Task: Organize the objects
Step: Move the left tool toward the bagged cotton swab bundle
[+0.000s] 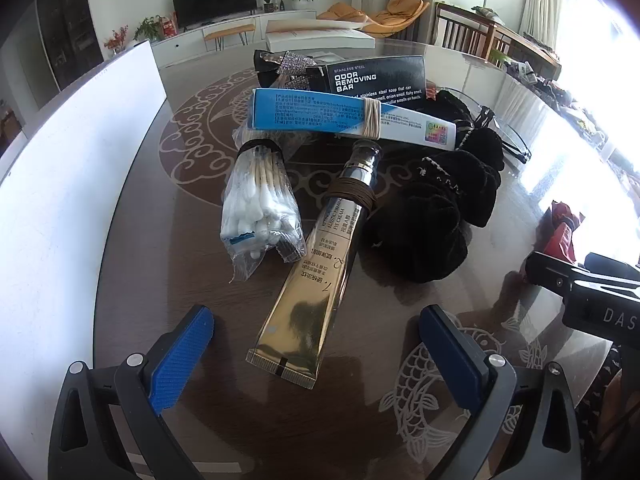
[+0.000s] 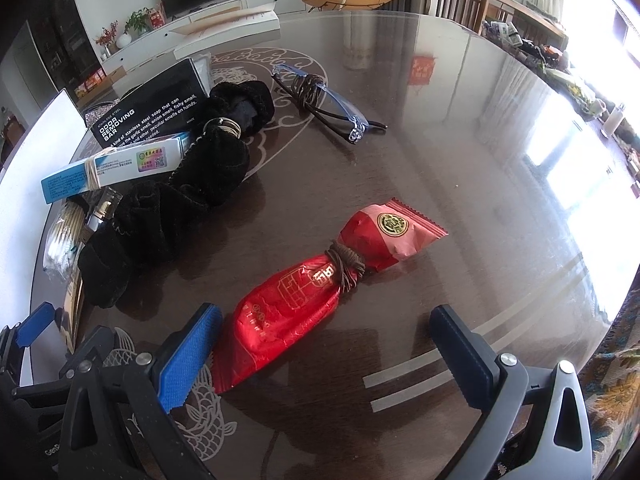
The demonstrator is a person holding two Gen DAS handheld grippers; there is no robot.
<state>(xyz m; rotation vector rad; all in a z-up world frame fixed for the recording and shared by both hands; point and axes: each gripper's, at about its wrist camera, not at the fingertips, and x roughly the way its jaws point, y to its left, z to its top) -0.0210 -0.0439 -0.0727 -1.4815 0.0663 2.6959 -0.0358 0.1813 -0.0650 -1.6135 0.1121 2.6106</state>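
Observation:
My left gripper (image 1: 316,344) is open and empty, its blue pads on either side of the crimped end of a gold cream tube (image 1: 316,292) wound with a brown band. Beside the tube lie a bag of cotton swabs (image 1: 260,208), a blue-white box (image 1: 340,116), a black odor-bar box (image 1: 376,76) and black velvet scrunchies (image 1: 436,216). My right gripper (image 2: 326,344) is open and empty, just short of a red snack packet (image 2: 320,284) tied with a brown band. Glasses (image 2: 324,100) wound with a band lie farther back.
A white board (image 1: 68,200) stands along the left edge of the dark round table (image 2: 460,140). A jewelled bow clip (image 1: 288,66) lies behind the boxes. A white flat box (image 1: 320,36) sits at the far side. Chairs and a cluttered sideboard stand to the right.

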